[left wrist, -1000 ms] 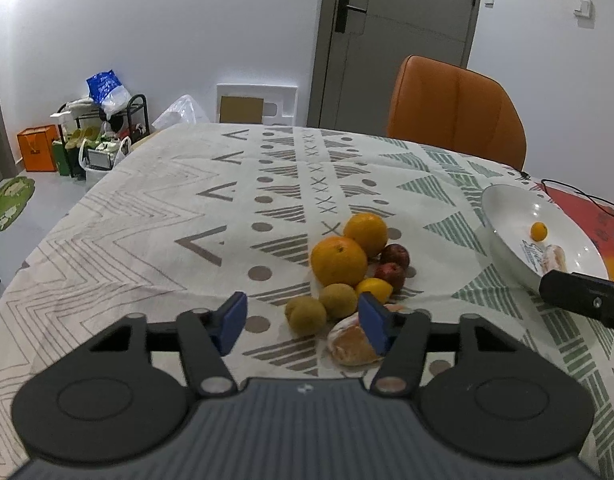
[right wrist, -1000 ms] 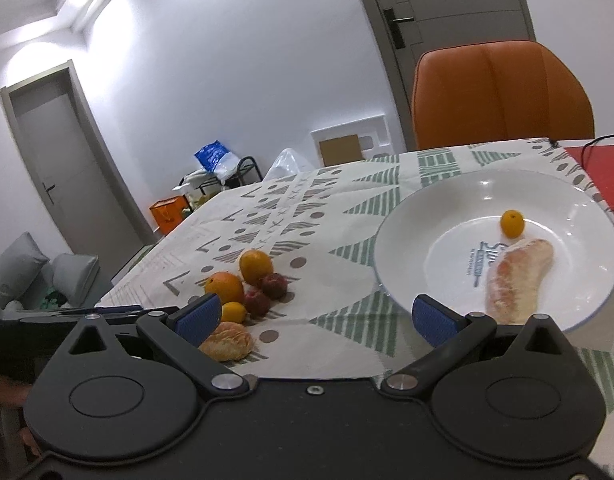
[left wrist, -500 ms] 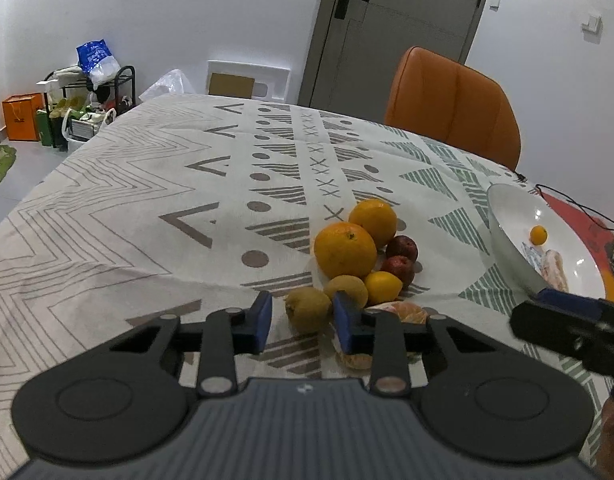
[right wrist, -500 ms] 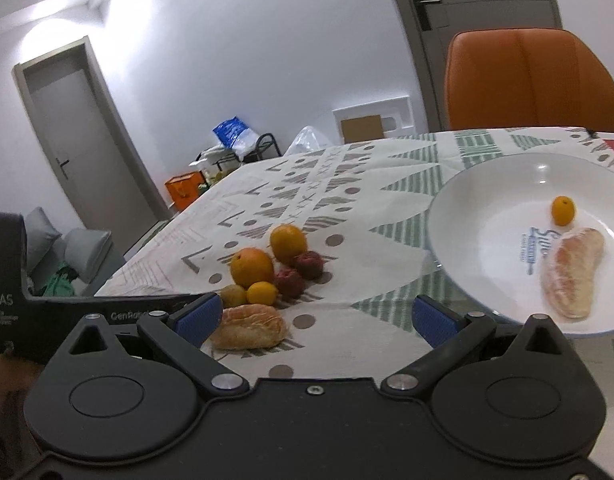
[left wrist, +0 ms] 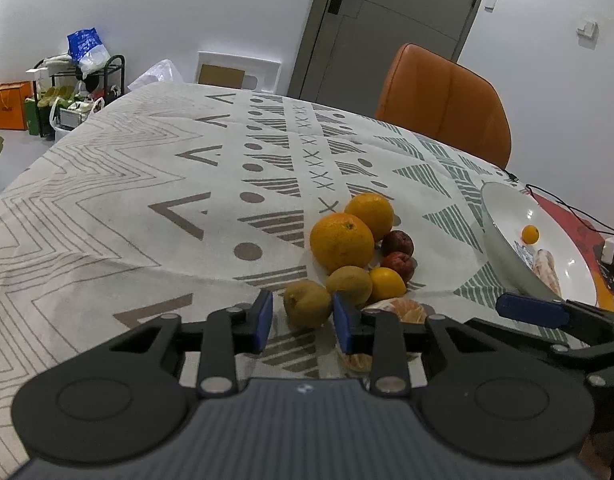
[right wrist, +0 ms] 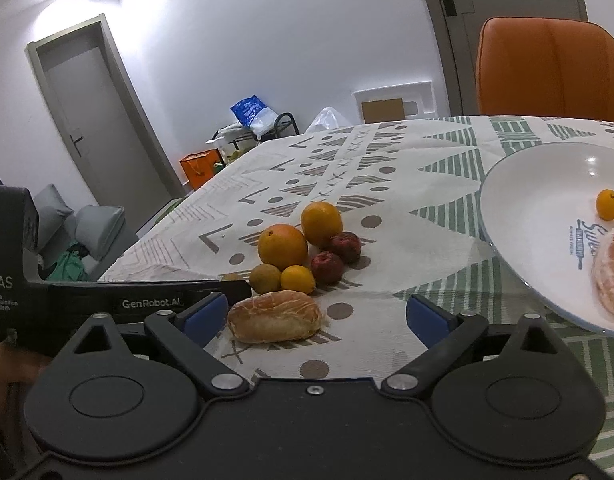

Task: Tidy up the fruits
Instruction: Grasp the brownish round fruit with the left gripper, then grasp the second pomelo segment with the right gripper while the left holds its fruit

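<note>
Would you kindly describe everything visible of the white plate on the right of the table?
The white plate is round, shallow and glossy, apparently ceramic, with blue printed lettering at its centre. It sits flat on the patterned tablecloth, apart from the fruit pile. On it lie a small orange fruit and a peeled citrus piece. Nothing grips it.

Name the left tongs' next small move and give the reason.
Probably lift. The left tongs have just been closing around the nearest greenish-brown fruit, which sits between the blue pads, and the white plate to the right already holds fruit.
</note>
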Tool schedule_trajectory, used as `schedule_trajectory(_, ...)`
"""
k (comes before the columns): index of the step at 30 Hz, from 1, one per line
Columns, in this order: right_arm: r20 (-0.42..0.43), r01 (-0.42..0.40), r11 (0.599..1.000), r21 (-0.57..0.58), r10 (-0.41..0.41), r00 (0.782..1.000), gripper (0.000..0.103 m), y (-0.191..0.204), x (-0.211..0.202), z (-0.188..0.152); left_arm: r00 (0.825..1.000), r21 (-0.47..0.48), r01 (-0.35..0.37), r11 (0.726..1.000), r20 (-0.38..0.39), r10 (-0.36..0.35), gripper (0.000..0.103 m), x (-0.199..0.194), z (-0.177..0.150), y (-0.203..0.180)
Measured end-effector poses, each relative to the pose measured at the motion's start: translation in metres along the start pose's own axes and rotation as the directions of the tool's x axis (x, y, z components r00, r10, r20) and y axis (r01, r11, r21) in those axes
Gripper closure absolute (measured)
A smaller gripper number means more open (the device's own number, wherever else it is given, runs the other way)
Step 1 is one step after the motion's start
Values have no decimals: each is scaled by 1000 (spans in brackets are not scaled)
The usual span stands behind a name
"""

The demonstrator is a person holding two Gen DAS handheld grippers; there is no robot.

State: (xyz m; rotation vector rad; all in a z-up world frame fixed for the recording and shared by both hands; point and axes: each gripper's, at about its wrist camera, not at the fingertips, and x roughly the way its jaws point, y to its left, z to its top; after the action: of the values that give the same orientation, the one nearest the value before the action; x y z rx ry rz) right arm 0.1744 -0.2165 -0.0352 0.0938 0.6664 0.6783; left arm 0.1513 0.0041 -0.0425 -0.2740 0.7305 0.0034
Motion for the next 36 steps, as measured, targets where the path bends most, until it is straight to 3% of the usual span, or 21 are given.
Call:
schedule_trajectory(10,-11,-14,1000,-13,14,1000,10,4,9,0,999,-11,-41,999,33,41,78,-14,3,10)
schedule_trajectory(20,-17,-24,1000,-19,23,1000,24,8,24,7,996,-18,-78,997,46,79,78,-23,4,22)
schedule_trajectory(29,-51,-47,998,-46,45,998,23,22,33,3,992,-35,-104,994,62,106,78,-31,5,31)
schedule_trajectory(36,-68,-14,995,-102,7,998,17,36,41,-3,990,-41,-120,992,70,123,78,-37,4,37)
